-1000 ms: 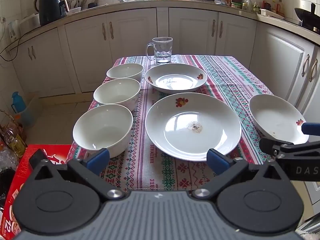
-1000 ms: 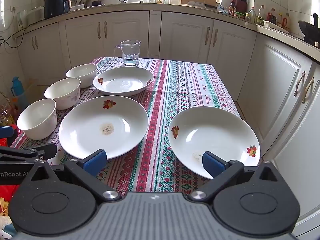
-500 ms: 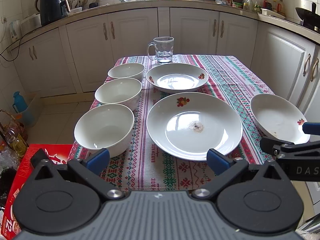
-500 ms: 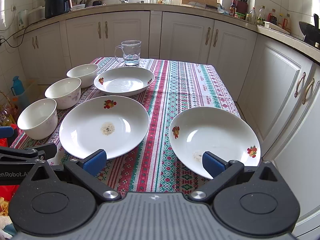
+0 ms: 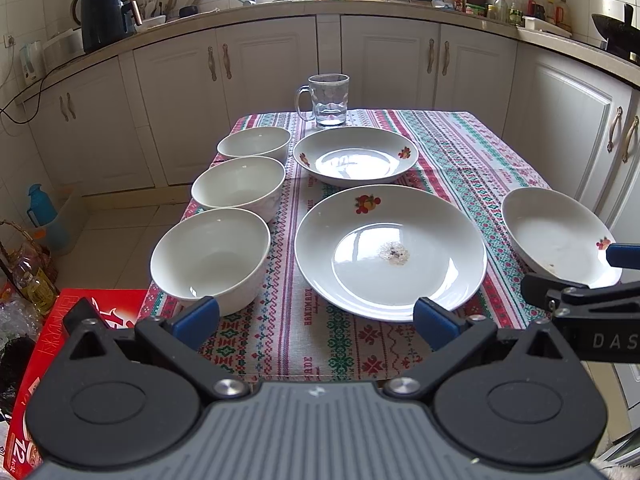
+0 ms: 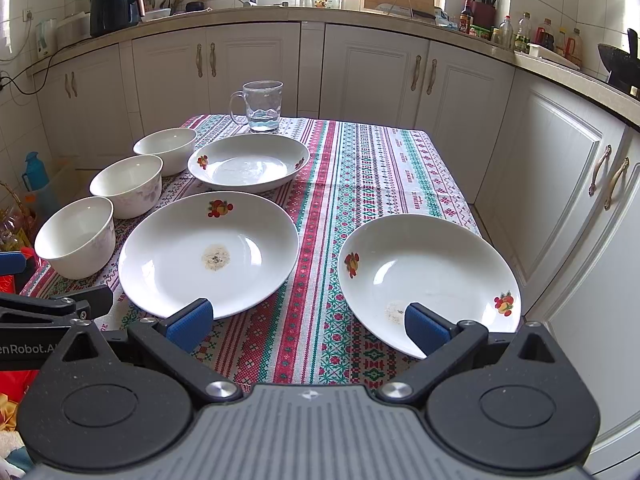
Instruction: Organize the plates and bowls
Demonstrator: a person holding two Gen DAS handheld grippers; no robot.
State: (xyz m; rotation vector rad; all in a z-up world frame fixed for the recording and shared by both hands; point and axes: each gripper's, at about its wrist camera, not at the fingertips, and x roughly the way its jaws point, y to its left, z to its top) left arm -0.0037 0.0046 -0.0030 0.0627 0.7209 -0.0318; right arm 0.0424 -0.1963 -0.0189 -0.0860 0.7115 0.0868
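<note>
1. Left gripper point(image 5: 316, 320): fingers wide apart, holding nothing
2. Right gripper point(image 6: 307, 322): the same
3. Three bowls point(image 5: 210, 254) in a row, three plates point(image 5: 390, 252) beside them, on the tablecloth point(image 5: 460, 152)

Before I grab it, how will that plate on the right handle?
The right plate looks glazed and glossy, so probably slippery between the fingers. Likely rigid and breakable. It sits near the table's edge, so a push could tip it off.
</note>
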